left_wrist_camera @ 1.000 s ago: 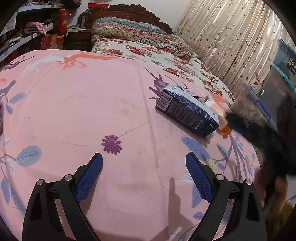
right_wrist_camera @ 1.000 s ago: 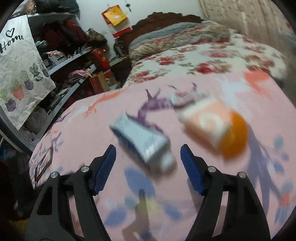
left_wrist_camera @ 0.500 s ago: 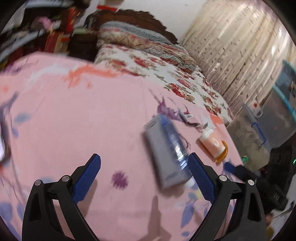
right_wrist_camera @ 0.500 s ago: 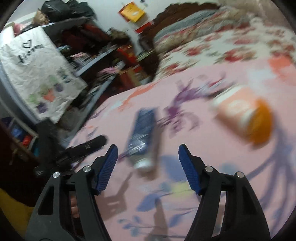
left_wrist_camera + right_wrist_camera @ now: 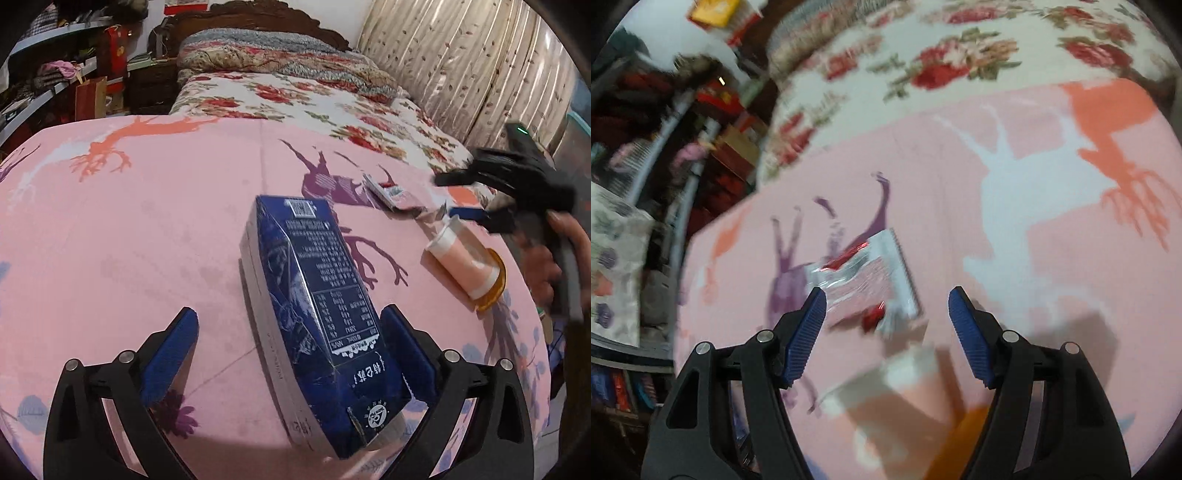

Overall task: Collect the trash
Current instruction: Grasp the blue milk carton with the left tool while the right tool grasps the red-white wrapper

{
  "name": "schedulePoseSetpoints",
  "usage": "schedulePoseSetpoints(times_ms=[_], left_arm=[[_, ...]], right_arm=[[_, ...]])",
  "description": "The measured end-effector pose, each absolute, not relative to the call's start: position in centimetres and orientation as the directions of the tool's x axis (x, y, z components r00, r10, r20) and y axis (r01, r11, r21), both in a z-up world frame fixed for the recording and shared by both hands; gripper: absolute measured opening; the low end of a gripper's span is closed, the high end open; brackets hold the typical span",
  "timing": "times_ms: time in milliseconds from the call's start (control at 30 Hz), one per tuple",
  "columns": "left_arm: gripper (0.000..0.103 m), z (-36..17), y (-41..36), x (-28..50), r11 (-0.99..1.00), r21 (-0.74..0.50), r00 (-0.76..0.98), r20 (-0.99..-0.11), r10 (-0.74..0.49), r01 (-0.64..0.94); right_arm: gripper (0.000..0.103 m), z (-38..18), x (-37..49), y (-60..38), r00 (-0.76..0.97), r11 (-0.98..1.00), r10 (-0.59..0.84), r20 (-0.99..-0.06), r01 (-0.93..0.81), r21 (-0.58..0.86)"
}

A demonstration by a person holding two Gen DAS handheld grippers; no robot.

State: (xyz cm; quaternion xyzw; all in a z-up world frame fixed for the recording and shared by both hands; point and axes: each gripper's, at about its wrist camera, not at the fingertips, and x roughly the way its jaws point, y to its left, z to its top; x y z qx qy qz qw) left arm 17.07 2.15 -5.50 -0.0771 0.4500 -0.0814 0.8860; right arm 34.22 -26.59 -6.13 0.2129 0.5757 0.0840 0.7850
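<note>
Blue carton [image 5: 317, 306] between opening left claw [image 5: 291, 350], untouched on left

Indoor light is soft and even, falling from above and slightly behind, so the left claw [image 5: 288, 354] throws faint shadows onto the pink blanket [image 5: 147, 221]. The left wrist view is sharp at the centre; the blue carton [image 5: 317, 295] shows readable print, while the right claw [image 5: 491, 206] smears at the edge. The right wrist view is blurred throughout, with the foil wrapper [image 5: 871, 280] glinting. Fisheye bending curves both frames, and the corners go black.
</note>
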Motion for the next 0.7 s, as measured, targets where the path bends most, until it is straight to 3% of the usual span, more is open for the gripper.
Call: schedulePoseSetpoints(times_ms=[133, 200, 267, 400, 700], left_arm=[[0.092, -5.6, 2.2, 17.3, 0.971, -0.221, 0.581, -0.781, -0.232, 0.090], [0.084, -5.5, 2.3, 17.2, 0.964, -0.246, 0.585, -0.769, -0.259, 0.104], [0.070, -5.3, 2.1, 16.9, 0.958, -0.257, 0.594, -0.753, -0.283, 0.130], [0.059, -4.9, 1.3, 16.2, 0.968, -0.203, 0.629, -0.736, -0.250, 0.147], [0.053, -4.8, 3.4, 16.1, 0.919, -0.357, 0.606, -0.698, -0.382, 0.168]], right_arm=[[0.069, -7.3, 36.0, -24.0, 0.256, 0.915, 0.380, -0.889, 0.037, 0.401], [0.037, -7.3, 36.0, -21.9, 0.241, 0.940, 0.339, -0.910, -0.042, 0.339], [0.014, -7.2, 35.6, -20.2, 0.229, 0.951, 0.307, -0.924, -0.099, 0.291], [0.012, -5.2, 33.4, -16.5, 0.281, 0.944, 0.298, -0.912, -0.230, 0.238], [0.012, 0.2, 23.3, -15.0, 0.431, 0.920, 0.365, -0.826, -0.306, 0.246]])
